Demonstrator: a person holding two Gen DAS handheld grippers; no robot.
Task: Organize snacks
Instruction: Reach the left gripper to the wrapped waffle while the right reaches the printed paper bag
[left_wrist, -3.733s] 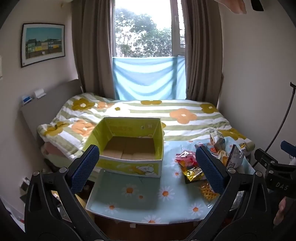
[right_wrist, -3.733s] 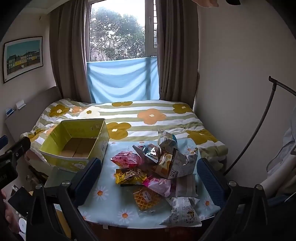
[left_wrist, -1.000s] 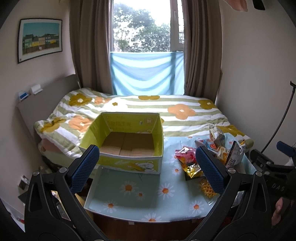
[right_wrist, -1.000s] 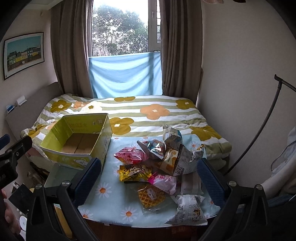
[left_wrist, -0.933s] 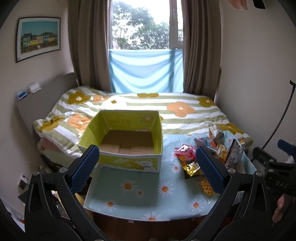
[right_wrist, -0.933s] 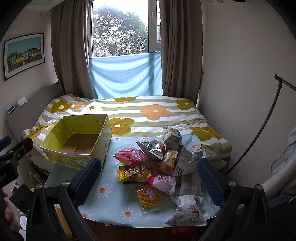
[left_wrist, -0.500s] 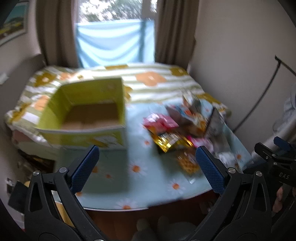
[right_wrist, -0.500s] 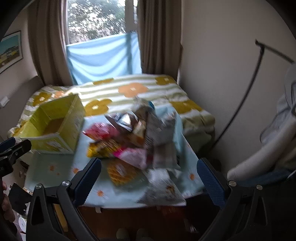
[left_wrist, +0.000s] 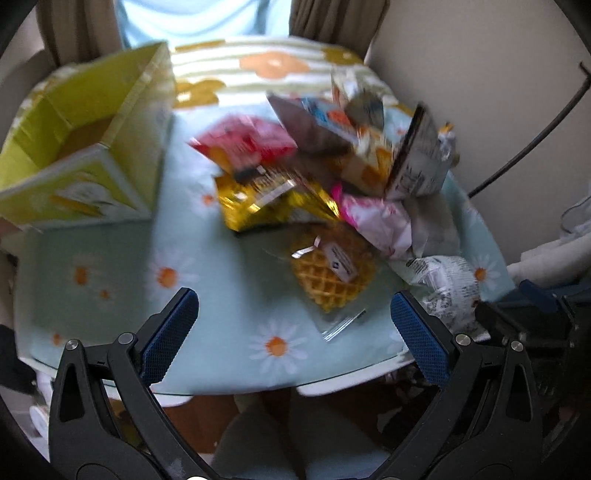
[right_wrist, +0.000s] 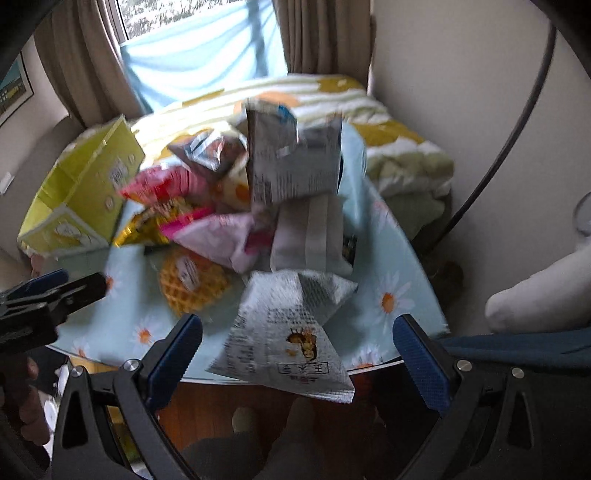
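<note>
A pile of snack packets lies on a daisy-print tablecloth (left_wrist: 229, 280): a wrapped waffle (left_wrist: 328, 273), a gold packet (left_wrist: 269, 203), a red packet (left_wrist: 243, 144), a pink-white packet (left_wrist: 373, 218) and several grey-white bags. An open yellow-green cardboard box (left_wrist: 85, 140) stands at the left. My left gripper (left_wrist: 293, 325) is open and empty, just short of the waffle. My right gripper (right_wrist: 297, 349) is open and empty above a grey-white bag (right_wrist: 288, 339) at the table's front edge. The waffle (right_wrist: 192, 282) and the box (right_wrist: 85, 188) also show in the right wrist view.
A bed with a striped flower quilt (left_wrist: 273, 62) lies behind the table. A black curved stand (right_wrist: 509, 122) rises by the right wall. The left gripper's body (right_wrist: 40, 299) shows at the left of the right wrist view. Both views are motion-blurred.
Both grippers have dropped and moved forward over the table, the left one swinging right from the box towards the snack pile. The jaws stay open.
</note>
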